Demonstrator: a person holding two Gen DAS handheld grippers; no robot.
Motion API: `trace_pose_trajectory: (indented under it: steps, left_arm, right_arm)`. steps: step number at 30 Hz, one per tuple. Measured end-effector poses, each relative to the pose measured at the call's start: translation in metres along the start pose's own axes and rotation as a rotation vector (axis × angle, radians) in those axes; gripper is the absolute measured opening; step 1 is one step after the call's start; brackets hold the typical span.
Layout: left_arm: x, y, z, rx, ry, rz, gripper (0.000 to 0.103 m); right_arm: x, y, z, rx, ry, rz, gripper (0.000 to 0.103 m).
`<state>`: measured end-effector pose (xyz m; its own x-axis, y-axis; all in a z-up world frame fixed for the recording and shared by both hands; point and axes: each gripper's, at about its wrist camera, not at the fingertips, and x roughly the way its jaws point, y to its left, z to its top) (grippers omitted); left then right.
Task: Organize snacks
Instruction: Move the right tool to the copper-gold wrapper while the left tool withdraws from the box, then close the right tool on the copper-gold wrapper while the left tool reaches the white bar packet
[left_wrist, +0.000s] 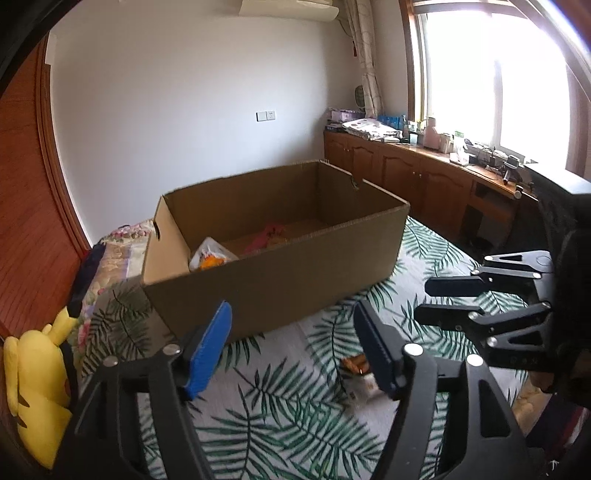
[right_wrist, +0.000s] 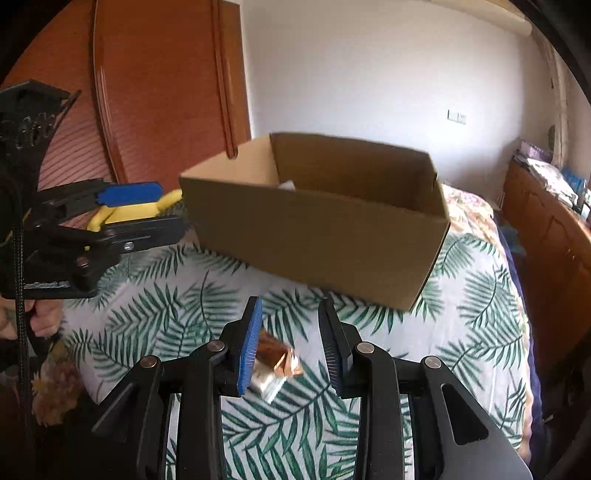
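leaf-print bed (right_wrist: 155, 317) — cardboard box (right_wrist: 317, 236), open

White wall (left_wrist: 184, 92), bright window (left_wrist: 491, 74), wooden cabinets (left_wrist: 406, 173).

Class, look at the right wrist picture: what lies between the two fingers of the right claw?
A small copper-coloured snack packet lies on the leaf-print bedcover between the right claw fingers, beside the blue pad; they are not closed on it.

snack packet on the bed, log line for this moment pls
snack packet: on bedspread, unheld | box: open, some snacks inside | right hand-held gripper: open over packet
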<state>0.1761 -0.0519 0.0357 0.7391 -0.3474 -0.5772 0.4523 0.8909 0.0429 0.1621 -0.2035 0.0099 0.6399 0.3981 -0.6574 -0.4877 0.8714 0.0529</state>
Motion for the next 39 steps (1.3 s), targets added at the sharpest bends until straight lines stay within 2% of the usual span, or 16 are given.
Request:
trace_pose_trajectory:
  steps: [15,30,32,39]
  left_arm:
    - [0.027,0.003,-0.059,-0.051,0.117,-0.039,0.072]
    - [0.032,0.007,-0.067,-0.078,0.136,-0.055,0.072]
    - [0.033,0.007,-0.068,-0.077,0.139,-0.055,0.072]
    - [0.034,0.007,-0.068,-0.079,0.14,-0.059,0.072]
  right_arm:
    - [0.053,0.003,-0.026,-0.021,0.155,0.049,0.031]
    - [0.091,-0.003,-0.025,-0.027,0.235,0.039,0.032]
    - [0.094,-0.003,-0.023,-0.035,0.235,0.038,0.036]
    - [0.103,-0.004,-0.016,-0.057,0.243,0.028,0.04]
